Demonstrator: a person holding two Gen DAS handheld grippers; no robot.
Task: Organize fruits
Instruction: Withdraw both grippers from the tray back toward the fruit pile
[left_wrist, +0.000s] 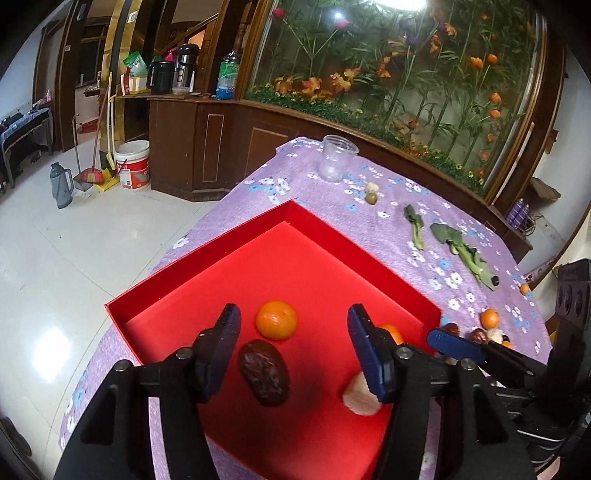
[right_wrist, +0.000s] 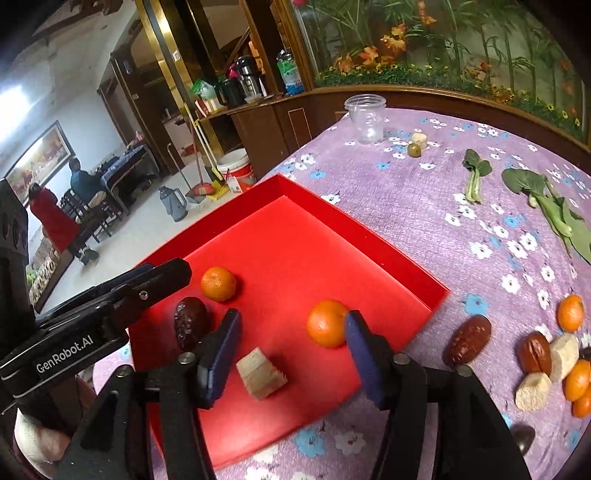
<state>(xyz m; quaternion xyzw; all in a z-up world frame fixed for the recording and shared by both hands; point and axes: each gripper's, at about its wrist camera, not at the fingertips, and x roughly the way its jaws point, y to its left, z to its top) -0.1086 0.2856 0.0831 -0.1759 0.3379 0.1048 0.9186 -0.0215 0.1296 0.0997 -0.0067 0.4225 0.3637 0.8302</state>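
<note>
Both grippers are held over a red tray (left_wrist: 207, 258) set on a purple flowered cloth (right_wrist: 424, 206). The left gripper (left_wrist: 293, 332) is spread, with nothing pinched; a dark date (left_wrist: 264, 373) and an orange (left_wrist: 276, 319) lie on the tray floor between and just beyond its fingers. A pale cut chunk (left_wrist: 360, 397) lies beside its right-hand finger. The right gripper (right_wrist: 291, 347) is also spread and empty; in its own view the same chunk (right_wrist: 262, 373) rests between its fingers, and a second orange (right_wrist: 327, 323) sits just against the right-hand finger. The words "GenRobot.AI" are read in white on the side of the left gripper as it is seen from the right wrist view.

Off the tray, to the right on the cloth, more fruit is left: a red date (right_wrist: 467, 339), another date (right_wrist: 535, 352), pale chunks (right_wrist: 563, 356) and small oranges (right_wrist: 570, 314), close together. Farther back, leafy greens (right_wrist: 546, 206), a green olive-like fruit (right_wrist: 414, 150) and a clear plastic cup (right_wrist: 365, 118) are seen. A bucket (left_wrist: 132, 166) with unreadable red print stands on the floor.
</note>
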